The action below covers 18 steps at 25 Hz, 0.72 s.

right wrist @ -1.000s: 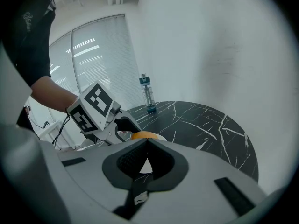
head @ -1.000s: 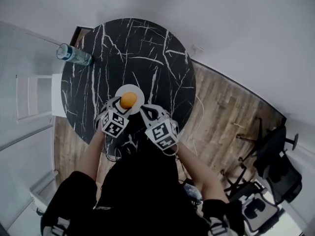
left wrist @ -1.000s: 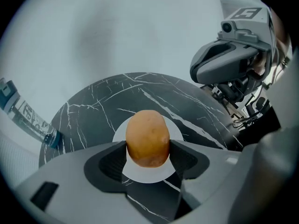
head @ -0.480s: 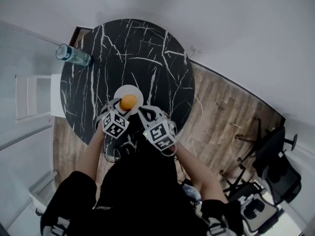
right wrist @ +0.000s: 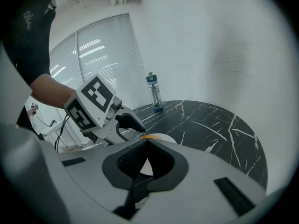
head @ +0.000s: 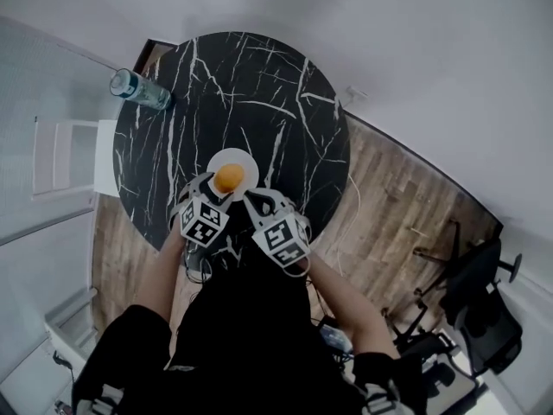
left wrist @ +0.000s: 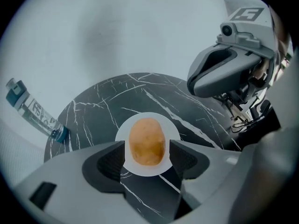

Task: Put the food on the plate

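Head view: one round black marble table (head: 259,85) carries one white plate (head: 248,160) at frame centre. One orange-brown food piece (head: 228,178) lies on the plate, and one bottle (head: 138,91) stands at the upper left.

Left gripper view: the left gripper (left wrist: 147,148) has its jaws apart, flanking the food without touching it.

Right gripper view: the right gripper (right wrist: 145,141) has its jaws closed together, with nothing between them.

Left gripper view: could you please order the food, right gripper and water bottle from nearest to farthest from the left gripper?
1. Food, between the left gripper's jaws.
2. Right gripper, upper right, close by.
3. Water bottle, far left.
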Tool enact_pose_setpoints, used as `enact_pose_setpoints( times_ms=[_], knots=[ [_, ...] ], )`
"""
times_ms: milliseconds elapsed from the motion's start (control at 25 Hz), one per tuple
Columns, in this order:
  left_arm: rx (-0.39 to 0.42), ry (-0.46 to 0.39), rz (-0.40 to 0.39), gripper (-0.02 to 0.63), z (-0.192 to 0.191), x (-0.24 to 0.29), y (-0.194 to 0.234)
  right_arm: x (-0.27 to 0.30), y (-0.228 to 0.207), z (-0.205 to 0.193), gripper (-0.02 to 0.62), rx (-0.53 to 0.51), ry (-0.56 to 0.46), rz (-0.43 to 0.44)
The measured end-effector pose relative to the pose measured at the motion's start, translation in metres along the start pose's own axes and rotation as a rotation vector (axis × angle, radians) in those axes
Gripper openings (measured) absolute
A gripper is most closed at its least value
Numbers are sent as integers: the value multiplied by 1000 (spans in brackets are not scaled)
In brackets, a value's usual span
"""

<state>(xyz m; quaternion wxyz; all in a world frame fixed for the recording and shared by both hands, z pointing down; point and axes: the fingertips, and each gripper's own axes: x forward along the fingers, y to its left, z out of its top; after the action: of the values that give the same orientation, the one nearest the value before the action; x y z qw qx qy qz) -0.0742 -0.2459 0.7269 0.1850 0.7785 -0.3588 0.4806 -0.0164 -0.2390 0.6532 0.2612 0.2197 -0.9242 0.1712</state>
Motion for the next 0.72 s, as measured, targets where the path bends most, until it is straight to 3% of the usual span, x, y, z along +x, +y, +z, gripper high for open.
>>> enact_pose_setpoints(
  times_ms=[400,600,720],
  knots=[
    [-201,-60,127,281,-10,-37,14,22,4,17,-3,-44,-25,53],
    [-524,-174,211,260,-15,-84,19,17,14,39,-5,-65,-90,15],
    [-599,-248,283,152,-19,-115,21,13,25,54,-5,-68,-131,-16]
  ],
)
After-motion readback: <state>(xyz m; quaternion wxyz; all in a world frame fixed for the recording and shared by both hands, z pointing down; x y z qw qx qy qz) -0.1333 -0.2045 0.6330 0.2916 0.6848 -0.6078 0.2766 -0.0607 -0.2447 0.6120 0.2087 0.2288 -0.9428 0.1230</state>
